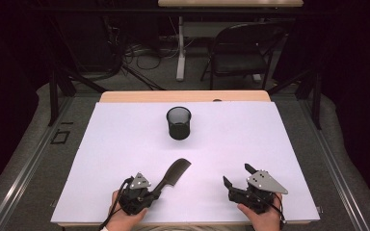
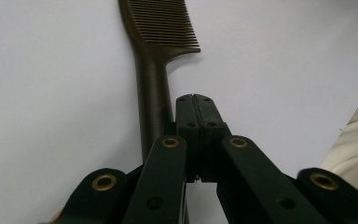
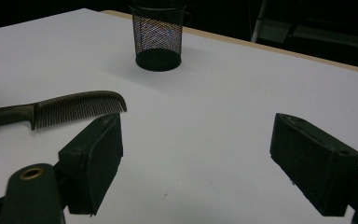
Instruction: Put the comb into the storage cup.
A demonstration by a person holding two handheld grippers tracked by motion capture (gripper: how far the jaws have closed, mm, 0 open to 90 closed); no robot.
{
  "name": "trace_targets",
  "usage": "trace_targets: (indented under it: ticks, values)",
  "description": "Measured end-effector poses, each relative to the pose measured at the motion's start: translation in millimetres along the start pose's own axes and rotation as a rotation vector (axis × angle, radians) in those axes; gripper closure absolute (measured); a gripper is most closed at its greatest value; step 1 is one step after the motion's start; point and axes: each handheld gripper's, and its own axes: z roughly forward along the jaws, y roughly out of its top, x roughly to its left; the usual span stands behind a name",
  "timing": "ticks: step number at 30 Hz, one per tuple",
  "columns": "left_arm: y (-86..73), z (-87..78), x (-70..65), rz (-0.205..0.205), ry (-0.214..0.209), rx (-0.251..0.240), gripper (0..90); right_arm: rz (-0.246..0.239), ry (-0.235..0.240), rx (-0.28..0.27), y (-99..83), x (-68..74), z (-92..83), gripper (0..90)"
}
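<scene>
The left hand-held gripper (image 1: pixel 150 192) lies low at the near edge of the worktop (image 1: pixel 250 139), jaws shut on nothing, just beside the comb (image 1: pixel 172 174) handle. The comb points toward the mesh cup (image 1: pixel 178 122). The right hand-held gripper (image 1: pixel 238 175) rests wide open, empty.

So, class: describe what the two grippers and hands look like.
Both grippers, left and right, are black with blocky fingers and brass rivets. Each carries a grey three-cornered plate with holes, and a black cable trails off. Both hands are bare.
</scene>
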Motion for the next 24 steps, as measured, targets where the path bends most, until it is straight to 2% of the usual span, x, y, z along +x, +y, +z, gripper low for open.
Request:
trace_targets:
  ticks: [24]
  values:
    - [-1.2, -2.0, 10.0, -0.015, 0.023, 0.011, 90.0, -0.001, 0.001, -0.002, -0.3, 0.3, 0.8, 16.9]
